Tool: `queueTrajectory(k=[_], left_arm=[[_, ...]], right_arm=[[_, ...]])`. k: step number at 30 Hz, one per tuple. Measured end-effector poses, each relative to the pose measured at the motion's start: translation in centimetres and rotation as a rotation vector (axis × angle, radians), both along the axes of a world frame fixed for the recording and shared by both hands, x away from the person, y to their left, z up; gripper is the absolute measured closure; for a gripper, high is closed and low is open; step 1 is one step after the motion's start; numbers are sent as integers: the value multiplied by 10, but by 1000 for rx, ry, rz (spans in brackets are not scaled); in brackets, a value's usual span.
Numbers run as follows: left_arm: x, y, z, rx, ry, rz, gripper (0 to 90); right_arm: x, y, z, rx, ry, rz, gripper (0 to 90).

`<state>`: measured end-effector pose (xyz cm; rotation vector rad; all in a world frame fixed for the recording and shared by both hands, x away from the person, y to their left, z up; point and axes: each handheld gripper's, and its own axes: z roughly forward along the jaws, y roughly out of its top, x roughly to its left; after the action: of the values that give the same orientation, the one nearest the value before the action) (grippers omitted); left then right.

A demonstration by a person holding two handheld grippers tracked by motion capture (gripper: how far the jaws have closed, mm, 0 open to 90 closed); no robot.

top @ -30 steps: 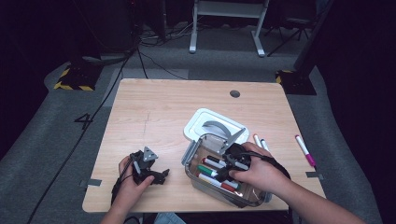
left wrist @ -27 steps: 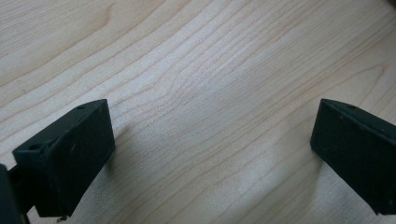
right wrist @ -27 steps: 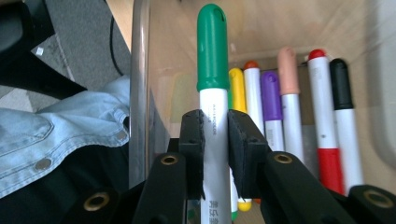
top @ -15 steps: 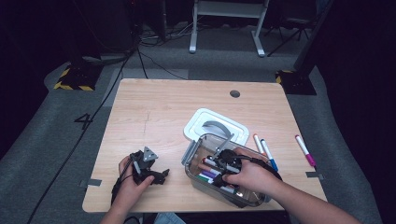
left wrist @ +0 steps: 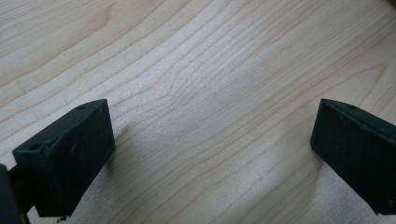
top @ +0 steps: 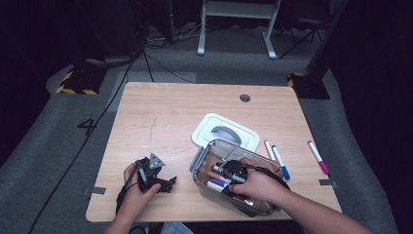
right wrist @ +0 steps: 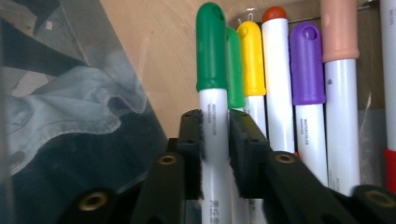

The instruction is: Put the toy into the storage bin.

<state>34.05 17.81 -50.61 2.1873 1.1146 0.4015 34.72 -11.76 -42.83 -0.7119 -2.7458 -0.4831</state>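
Looking down from the high view: right gripper (top: 229, 170) dipped inside the clear bin (top: 200, 165), among the markers lying there; white lid (top: 210, 127) just behind the bin, three loose markers (top: 277, 158) just beside it on the tabletop (top: 160, 112); left gripper (top: 165, 183) resting near the bin's other side.

Left gripper view: jaws spread wide over bare wood, pinching nothing.

Right gripper view: green-capped marker (right wrist: 212, 56) between the jaws, pads lying against its barrel, jaws just been opening. Judged a drop-off into the bin.

To do it well: lay the marker parallel to its neighbours, open fully, lift straight out without dragging the barrel or nudging the bin wall.
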Motion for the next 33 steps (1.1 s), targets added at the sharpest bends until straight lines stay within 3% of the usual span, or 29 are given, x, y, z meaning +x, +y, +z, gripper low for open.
queueTrajectory(k=[1, 3, 4, 7, 8, 9, 14, 20, 24, 26, 33], left_arm=[[0, 0, 0, -1, 0, 0, 1], [0, 0, 0, 0, 0, 0, 1], [0, 0, 0, 0, 0, 0, 2], [0, 0, 0, 0, 0, 0, 1], [0, 0, 0, 0, 0, 0, 1], [0, 0, 0, 0, 0, 0, 1], [0, 0, 0, 0, 0, 0, 2], [0, 0, 0, 0, 0, 0, 1], [0, 0, 0, -1, 0, 0, 1], [0, 0, 0, -1, 0, 0, 1], [0, 0, 0, 0, 0, 1, 1]], right_arm=[[0, 0, 1, 24, -31, -18, 594], [3, -3, 6, 55, -79, -34, 586], [6, -8, 16, 99, -122, -44, 563], [9, -13, 27, 139, -152, -73, 560], [11, -19, 36, 165, -191, -86, 547], [11, -19, 36, 165, -191, -86, 547], [17, -36, 59, 207, -287, -130, 525], [31, -67, 85, 238, -376, -237, 498], [39, -81, 89, 238, -398, -281, 488], [47, -94, 91, 234, -413, -332, 482], [64, -120, 88, 224, -419, -426, 462]])
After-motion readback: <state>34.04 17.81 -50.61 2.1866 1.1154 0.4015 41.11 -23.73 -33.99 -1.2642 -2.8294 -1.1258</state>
